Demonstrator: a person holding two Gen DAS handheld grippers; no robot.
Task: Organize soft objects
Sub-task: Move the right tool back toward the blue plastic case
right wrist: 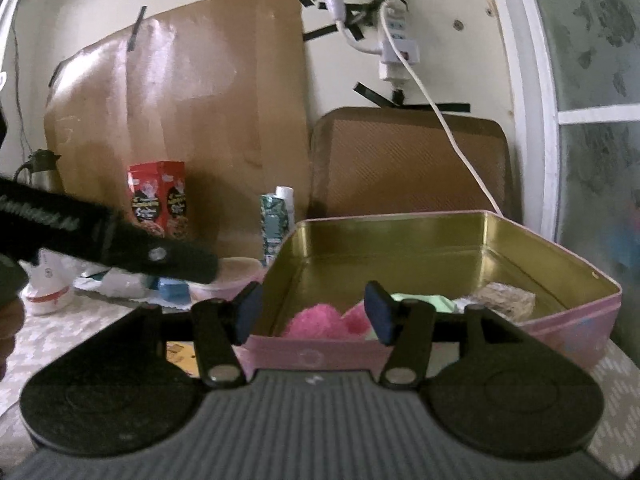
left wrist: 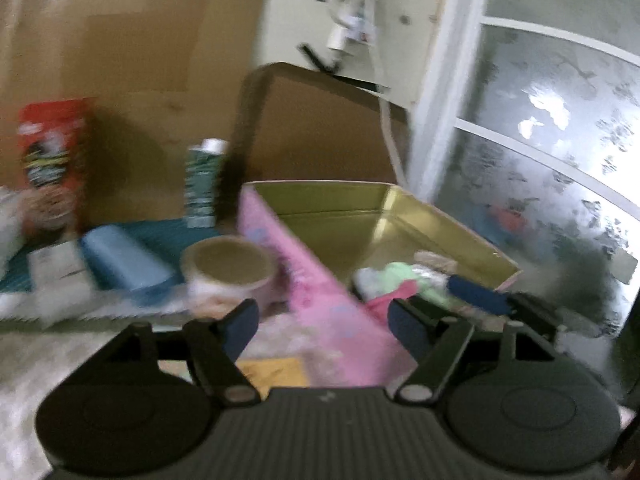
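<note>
A pink tin (left wrist: pixel 320 280) with a gold inside (right wrist: pixel 440 248) stands open on the table. In it lie a pink fluffy piece (right wrist: pixel 312 322), a pale green cloth (right wrist: pixel 424 302) and a beige spongy block (right wrist: pixel 508 300). The blurred left wrist view shows the same green cloth (left wrist: pixel 400 276) and pink piece (left wrist: pixel 386 302). My left gripper (left wrist: pixel 322 314) is open just before the tin's near corner, pads touching nothing. My right gripper (right wrist: pixel 312 300) is open over the tin's near wall, above the pink piece, and holds nothing. One of its blue pads (left wrist: pixel 480 296) shows in the left wrist view.
Left of the tin are a tape roll (left wrist: pixel 230 270), a blue roll (left wrist: pixel 124 264), a green carton (right wrist: pixel 274 220) and a red carton (right wrist: pixel 158 204). Brown boards (right wrist: pixel 180 112) lean on the wall. A white cable (right wrist: pixel 452 132) hangs behind the tin. A frosted window (left wrist: pixel 540 140) is at the right.
</note>
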